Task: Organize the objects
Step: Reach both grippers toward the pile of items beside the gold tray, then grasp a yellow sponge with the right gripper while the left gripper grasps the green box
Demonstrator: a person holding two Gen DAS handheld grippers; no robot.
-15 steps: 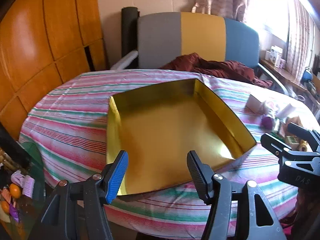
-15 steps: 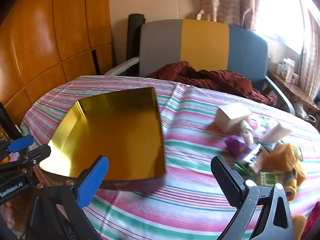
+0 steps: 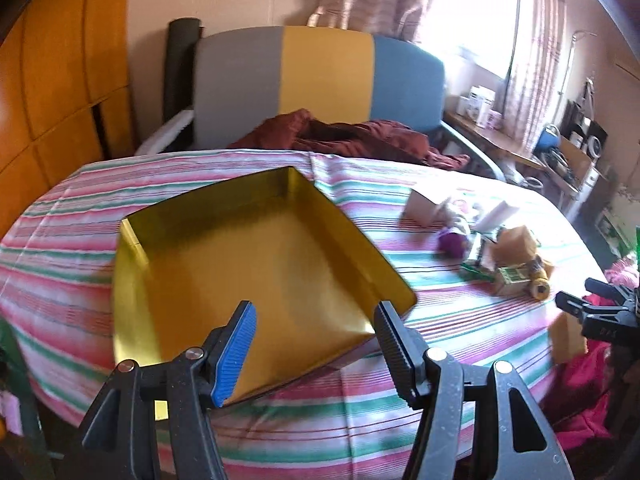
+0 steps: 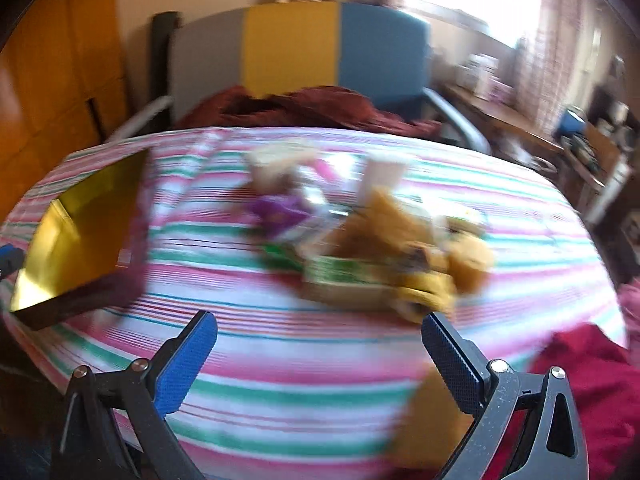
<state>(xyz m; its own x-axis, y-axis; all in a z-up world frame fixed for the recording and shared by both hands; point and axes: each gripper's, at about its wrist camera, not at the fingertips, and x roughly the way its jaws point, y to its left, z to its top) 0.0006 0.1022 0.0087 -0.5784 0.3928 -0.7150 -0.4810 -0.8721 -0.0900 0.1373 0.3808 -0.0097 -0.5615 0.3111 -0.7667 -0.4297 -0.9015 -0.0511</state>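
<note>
A tabletop (image 3: 460, 332) under a pink, green and white striped cloth. Behind it a chair (image 3: 320, 76) backed in grey, yellow and blue — dark red fabric (image 3: 352, 138) heaped on it. Orange wood panelling (image 3: 60, 92) left; curtained window (image 3: 472, 8) right, glaring bright.

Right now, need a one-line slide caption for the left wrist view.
Open left gripper over the near edge of an empty gold tray on a striped tablecloth; clutter waits beyond.
</note>
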